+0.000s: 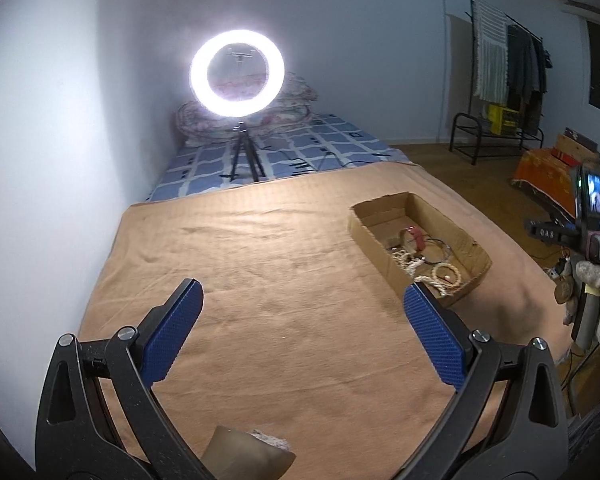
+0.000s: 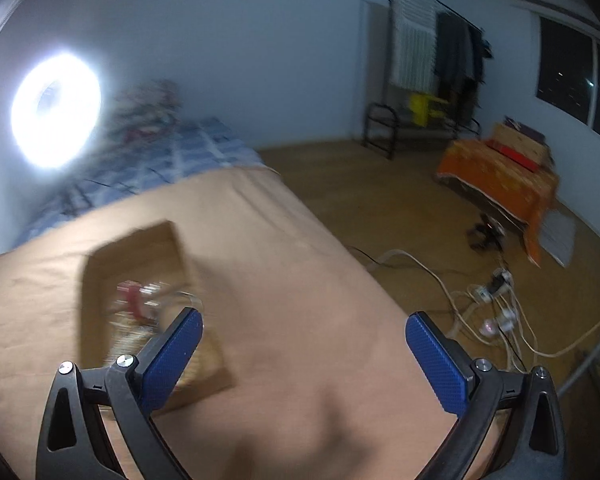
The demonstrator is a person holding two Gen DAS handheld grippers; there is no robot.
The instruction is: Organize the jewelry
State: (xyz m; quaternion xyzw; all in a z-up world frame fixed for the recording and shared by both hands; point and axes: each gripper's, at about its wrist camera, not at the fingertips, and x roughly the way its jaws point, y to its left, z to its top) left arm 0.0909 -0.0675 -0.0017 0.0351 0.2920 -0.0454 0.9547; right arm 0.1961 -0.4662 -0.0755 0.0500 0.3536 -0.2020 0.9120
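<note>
Left tongs [image 1: 303,300] spread empty over tan blanket [image 1: 260,248], right tongs [image 2: 304,322] likewise, jewelry [image 1: 424,256] in cardboard box [image 1: 456,226]

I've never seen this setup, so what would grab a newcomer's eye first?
The glaring ring light on a tripod at the bed's far end. Next, the cardboard box of jewelry on the tan blanket, right of the open left gripper.

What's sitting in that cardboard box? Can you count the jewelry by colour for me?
In the cardboard box, as far as the left view shows:
Red bangle: 1
Thin dark bangles: about 2, overlapping
Cream beaded bracelet: 1
Pearl-white bead strands: tangled heap, count as 1
Total: about 5. Both tongs are open and empty.
</note>
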